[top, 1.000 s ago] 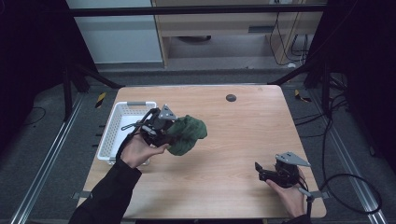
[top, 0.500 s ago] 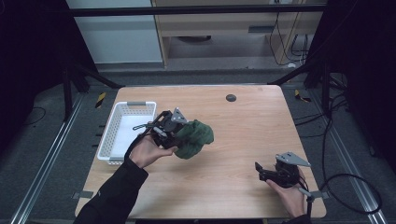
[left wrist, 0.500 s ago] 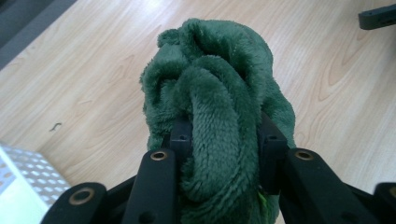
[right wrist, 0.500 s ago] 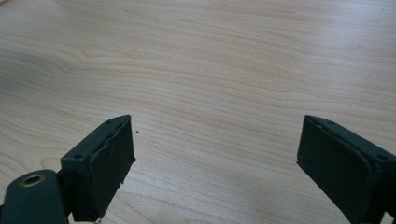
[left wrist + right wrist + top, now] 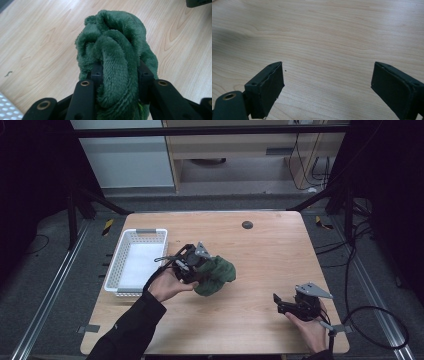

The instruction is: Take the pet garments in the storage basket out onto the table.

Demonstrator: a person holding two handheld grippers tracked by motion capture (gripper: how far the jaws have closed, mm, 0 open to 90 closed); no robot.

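Cloth (image 5: 115,62) sits bunched between the left gripper's (image 5: 196,263) clamped jaws, just right of table (image 5: 260,250) centre's nine o'clock, beside the basket (image 5: 137,262). Best to keep the squeeze firm and lower gently. Left forearm reaches in from seven o'clock. Right gripper (image 5: 295,304) rests at five o'clock, jaws wide and empty.

This is a lab or test workspace, no question. A bare wooden table (image 5: 265,245) sits inside a dark frame of black struts (image 5: 85,202), with a black bar across the top. Grey carpet-like floor all round, metal rails (image 5: 47,295) running along it on both sides, yellow-and-black hazard tape (image 5: 108,226) stuck down near the table's corners. Loose black cables (image 5: 372,320) snake over the floor at right, more hang by a wooden cabinet (image 5: 240,145) at the back. Nothing homely anywhere here.
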